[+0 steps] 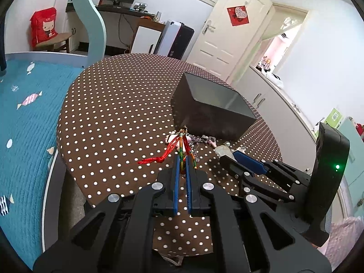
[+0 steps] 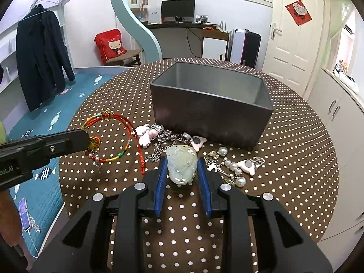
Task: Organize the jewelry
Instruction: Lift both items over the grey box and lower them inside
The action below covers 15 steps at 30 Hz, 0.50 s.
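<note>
Surface: a round desk (image 2: 295, 136) covered in brown cloth with white polka dots is being used as the sorting area.
Container: one open rectangular dark grey bin (image 2: 211, 113) is standing at the far middle of the desk; no jewelry is being seen inside it, though its floor is partly hidden.
Left gripper (image 1: 182, 159): it is being held clenched on the multicoloured braided cord bracelet (image 2: 109, 136), whose red tassel and small beads are hanging free above the cloth.
Right gripper (image 2: 182, 166): a pale green carved jade pendant (image 2: 182, 166) is being grasped between the blue pads, just in front of the bin.
Loose pieces: pink-and-white paw-shaped charms on silver chain (image 2: 147, 136) are lying against the near wall of the bin; about four paw charms are being counted, the tangle making this uncertain.
Pearls: white pearl beads (image 2: 232, 166) are lying right of the pendant; about five are being counted.
Step in hand: both held pieces are probably being carried toward the bin.
Handling advice: each piece should be lifted clear of the near rim before release; the trailing tassel should be kept from snagging the chains; the smooth pendant should be kept level so it is not slipping from the pads.
</note>
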### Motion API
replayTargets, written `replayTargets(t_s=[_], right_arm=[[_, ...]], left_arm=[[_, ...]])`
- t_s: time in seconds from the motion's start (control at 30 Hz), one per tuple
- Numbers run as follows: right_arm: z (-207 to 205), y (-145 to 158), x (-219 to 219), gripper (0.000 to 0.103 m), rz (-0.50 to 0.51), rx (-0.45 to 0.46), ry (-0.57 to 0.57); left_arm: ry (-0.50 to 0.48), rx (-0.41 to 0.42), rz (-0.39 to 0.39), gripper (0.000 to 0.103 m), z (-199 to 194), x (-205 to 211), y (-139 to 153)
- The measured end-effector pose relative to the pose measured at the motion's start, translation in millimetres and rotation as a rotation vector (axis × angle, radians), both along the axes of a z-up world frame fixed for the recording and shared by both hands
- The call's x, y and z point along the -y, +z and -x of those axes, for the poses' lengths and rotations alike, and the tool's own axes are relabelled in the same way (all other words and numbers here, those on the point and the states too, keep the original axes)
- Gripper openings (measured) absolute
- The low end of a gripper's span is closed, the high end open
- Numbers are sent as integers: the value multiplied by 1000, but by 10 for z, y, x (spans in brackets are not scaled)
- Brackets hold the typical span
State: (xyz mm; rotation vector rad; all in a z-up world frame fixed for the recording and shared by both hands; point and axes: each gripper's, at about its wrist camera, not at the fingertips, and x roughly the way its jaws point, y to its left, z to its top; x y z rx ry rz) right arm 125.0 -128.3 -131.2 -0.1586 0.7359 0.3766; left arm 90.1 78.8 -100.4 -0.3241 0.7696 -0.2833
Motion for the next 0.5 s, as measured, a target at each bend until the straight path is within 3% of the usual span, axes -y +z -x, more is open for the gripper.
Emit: replayTargets(t_s=[0.5], right_arm=[[-2,316,388,25,-75,48,-65]], left_arm=[[-66,101,-35,5,-61,357,531]])
